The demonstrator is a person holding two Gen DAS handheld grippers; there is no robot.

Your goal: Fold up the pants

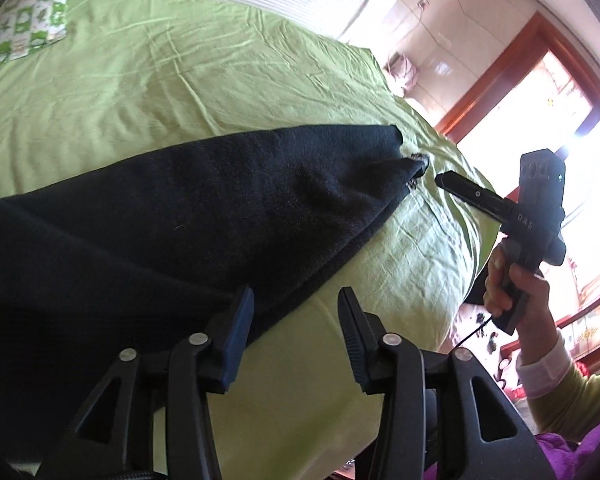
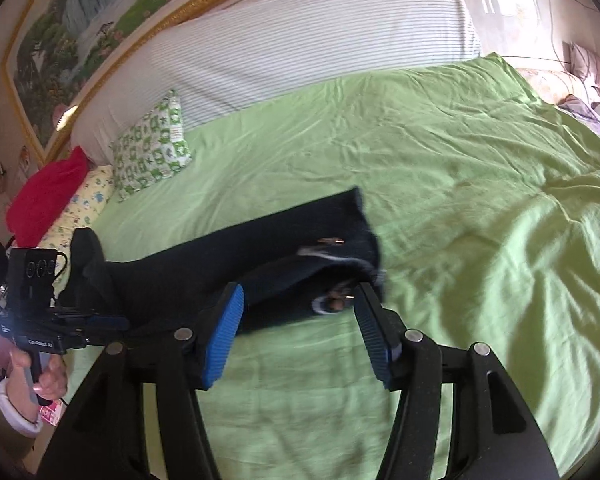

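Note:
Dark navy pants (image 1: 188,216) lie folded lengthwise on the green bedsheet (image 1: 140,80). In the right wrist view the pants (image 2: 228,264) stretch from lower left to the waistband (image 2: 340,264) at centre. My left gripper (image 1: 296,300) is open, its left finger over the pants' near edge. It also shows in the right wrist view (image 2: 116,322) at the leg end, which stands up there. My right gripper (image 2: 300,300) is open just short of the waistband; it also shows in the left wrist view (image 1: 440,179), tips by the waistband.
A striped bolster (image 2: 300,52) lies along the headboard. A green-patterned pillow (image 2: 152,152) and a red cloth (image 2: 48,196) sit at the left. The bed edge (image 1: 472,240) drops off at the right, near a doorway (image 1: 540,120). Green sheet spreads right (image 2: 480,200).

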